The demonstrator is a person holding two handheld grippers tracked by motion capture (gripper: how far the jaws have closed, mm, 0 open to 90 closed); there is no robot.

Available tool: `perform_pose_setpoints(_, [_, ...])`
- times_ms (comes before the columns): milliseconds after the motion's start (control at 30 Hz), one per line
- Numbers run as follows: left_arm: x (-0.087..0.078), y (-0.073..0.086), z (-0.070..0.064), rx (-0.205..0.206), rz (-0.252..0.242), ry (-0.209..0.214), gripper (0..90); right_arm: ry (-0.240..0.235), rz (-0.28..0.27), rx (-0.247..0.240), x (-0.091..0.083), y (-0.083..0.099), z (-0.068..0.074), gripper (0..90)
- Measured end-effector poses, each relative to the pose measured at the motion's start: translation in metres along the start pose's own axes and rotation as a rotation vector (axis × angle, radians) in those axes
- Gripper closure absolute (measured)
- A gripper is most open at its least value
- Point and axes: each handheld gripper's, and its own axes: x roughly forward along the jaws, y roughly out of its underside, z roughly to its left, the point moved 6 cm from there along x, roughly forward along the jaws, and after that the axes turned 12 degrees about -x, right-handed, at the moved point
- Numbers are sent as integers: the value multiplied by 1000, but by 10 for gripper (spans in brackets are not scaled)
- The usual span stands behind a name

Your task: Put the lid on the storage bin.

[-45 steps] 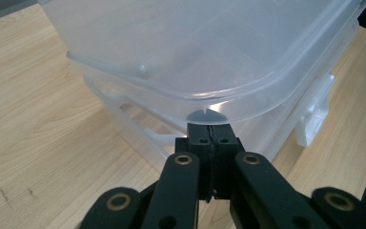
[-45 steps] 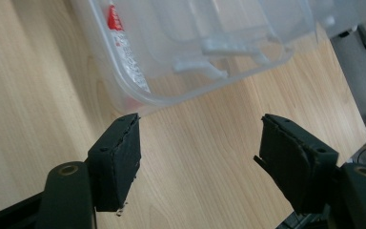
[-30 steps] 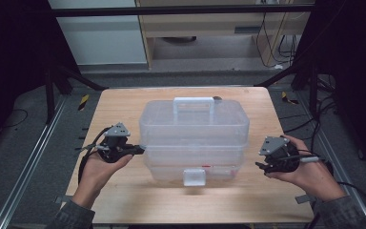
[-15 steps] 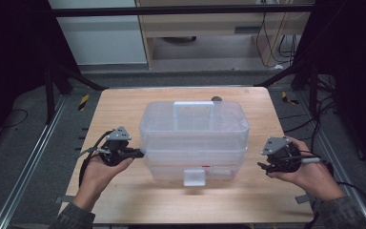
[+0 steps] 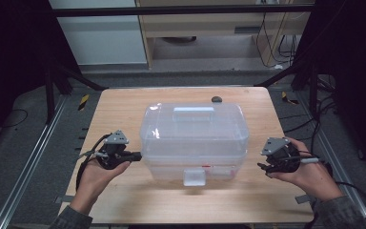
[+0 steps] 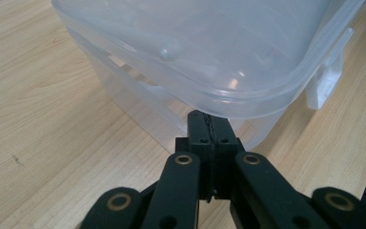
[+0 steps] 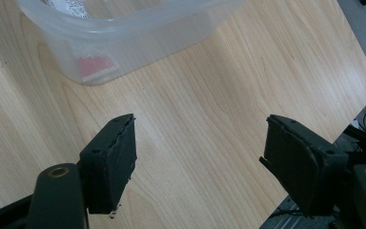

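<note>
A clear plastic storage box (image 5: pixel 194 143) with a lid and a flat-lying handle (image 5: pixel 193 113) stands in the middle of the wooden table (image 5: pixel 124 109). My left gripper (image 5: pixel 137 155) is shut, its tips against the box's left side. In the left gripper view, those tips (image 6: pixel 209 118) sit just under the overhanging lid rim (image 6: pixel 248 102), with nothing visible between the jaws. My right gripper (image 5: pixel 263 167) is held open to the right of the box, apart from it. In the right gripper view, the right gripper (image 7: pixel 200 126) hangs over bare wood near a corner of the box (image 7: pixel 124 38).
A white latch (image 5: pixel 192 177) hangs on the box's near side, also seen as a white latch (image 6: pixel 325 83) in the left gripper view. Something red (image 7: pixel 94 67) lies inside the box. A small dark object (image 5: pixel 216 99) sits behind the box. Table edges and cables lie close at the right.
The box's handle has dropped from upright to flat on the lid. Both grippers have drifted slightly toward the person; the left stays shut, the right open.
</note>
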Motion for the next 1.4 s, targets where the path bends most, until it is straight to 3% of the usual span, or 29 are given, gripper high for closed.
perform_pose_setpoints(200, [2,3,0,2,10,-1,899,-3,-2,-1,1,-1,1,265])
perform_pose_setpoints(267, [1,4,4,15,19,-30,899,-1,0,-5,1,-1,0,264])
perform_pose_setpoints(333, [-3,4,12,21,11,-76,898,0,0,2,2,0,0,263])
perform_pose_setpoints(433, [-9,4,25,-17,-12,-94,899,7,2,3,3,1,-2,255])
perform_pose_setpoints(700, [-7,8,57,-39,10,-144,899,23,14,40,17,2,-15,226])
perform_pose_setpoints(933, [-1,4,81,-51,25,-185,900,44,12,126,34,1,-40,208])
perform_pose_setpoints(1100, [7,0,90,-38,46,-207,900,65,-3,218,46,3,-56,200])
perform_pose_setpoints(1267, [22,-7,99,-22,10,-244,899,92,-20,318,61,7,-69,197])
perform_pose_setpoints(1300, [26,-10,103,-17,-19,-259,889,98,-24,335,65,8,-71,193])
perform_pose_setpoints(1333, [32,-13,110,-28,-56,-275,803,109,-27,363,69,9,-74,189])
perform_pose_setpoints(1400, [43,-15,120,-71,-101,-289,526,127,-44,440,80,11,-79,189])
